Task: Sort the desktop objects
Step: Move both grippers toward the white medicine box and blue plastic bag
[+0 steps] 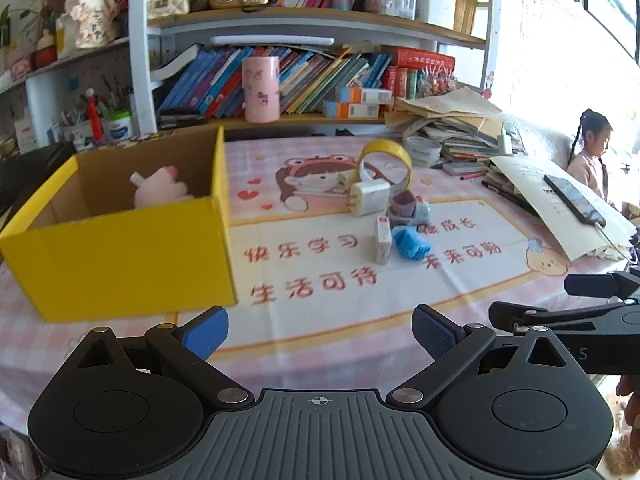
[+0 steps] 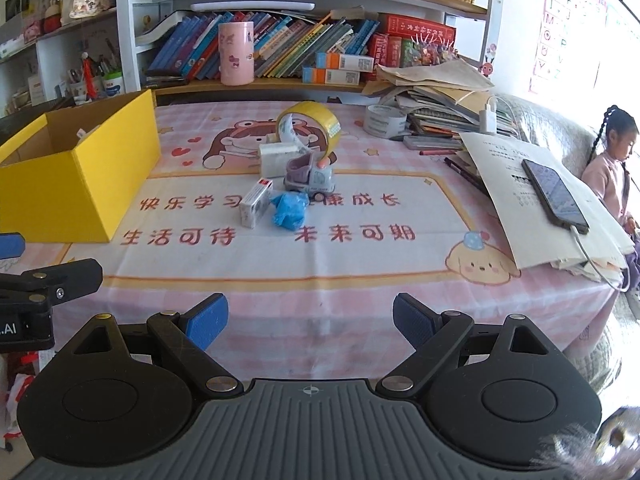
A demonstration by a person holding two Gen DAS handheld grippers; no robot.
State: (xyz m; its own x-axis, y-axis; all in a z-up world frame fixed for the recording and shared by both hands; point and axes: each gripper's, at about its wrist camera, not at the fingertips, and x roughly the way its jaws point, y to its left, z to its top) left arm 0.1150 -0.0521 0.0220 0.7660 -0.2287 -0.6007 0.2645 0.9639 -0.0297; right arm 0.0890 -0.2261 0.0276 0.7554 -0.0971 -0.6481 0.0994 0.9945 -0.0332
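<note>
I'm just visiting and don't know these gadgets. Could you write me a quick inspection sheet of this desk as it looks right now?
Surface: pink checked tablecloth with cartoon prints.
Job's things: yellow box holding a pink plush toy; on the cloth a cluster of tape roll, white charger, toy truck, small carton, blue crumpled piece.
Clutter: paper stack, phone on a sheet.
Grippers: left gripper and right gripper open, empty, above the cloth.
Cables: white cable plugged into the phone.
Surroundings: bookshelf; a seated person at the right.
</note>
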